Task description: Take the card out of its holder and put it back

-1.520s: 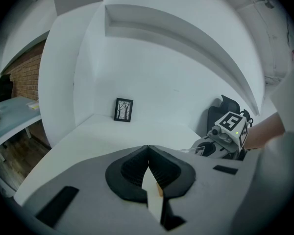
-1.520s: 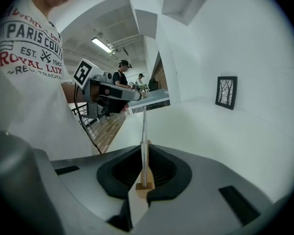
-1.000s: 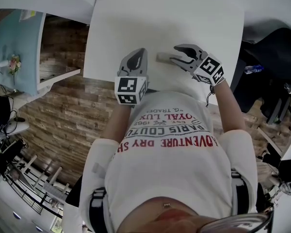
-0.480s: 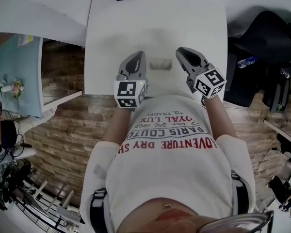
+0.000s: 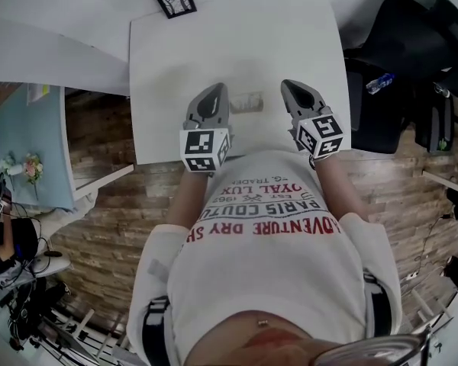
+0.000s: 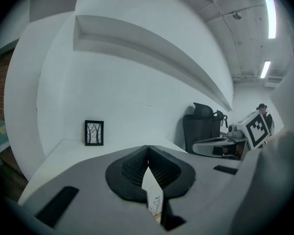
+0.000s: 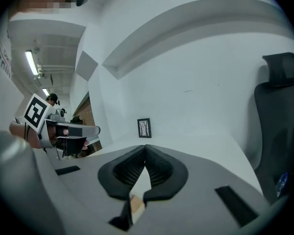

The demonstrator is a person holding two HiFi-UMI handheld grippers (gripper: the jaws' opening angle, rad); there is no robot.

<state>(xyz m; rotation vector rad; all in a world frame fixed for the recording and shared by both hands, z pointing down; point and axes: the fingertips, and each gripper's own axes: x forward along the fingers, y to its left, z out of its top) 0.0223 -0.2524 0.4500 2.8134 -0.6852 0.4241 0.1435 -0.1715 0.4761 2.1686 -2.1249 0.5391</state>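
The card (image 5: 246, 102) stands in its small wooden holder on the white table (image 5: 214, 44), between my two grippers. My left gripper (image 5: 216, 91) hovers just left of it with its jaws together and nothing between the pads. In the left gripper view, a strip of the printed card (image 6: 155, 203) shows through the gap behind the left gripper (image 6: 148, 149) tips. My right gripper (image 5: 290, 87) sits just right of the card, shut and empty. In the right gripper view, a bit of the wooden holder (image 7: 135, 204) shows under the right gripper (image 7: 146, 148).
A small black picture frame (image 5: 175, 0) stands at the table's far left edge, also seen as the frame (image 6: 94, 132) and the frame (image 7: 144, 128). A black office chair (image 5: 397, 59) stands right of the table. Brick floor lies to the left.
My right gripper has drawn back from the card and holder to the right and its jaws have closed. The left gripper has hardly moved. The head view has tilted, showing more of the table.
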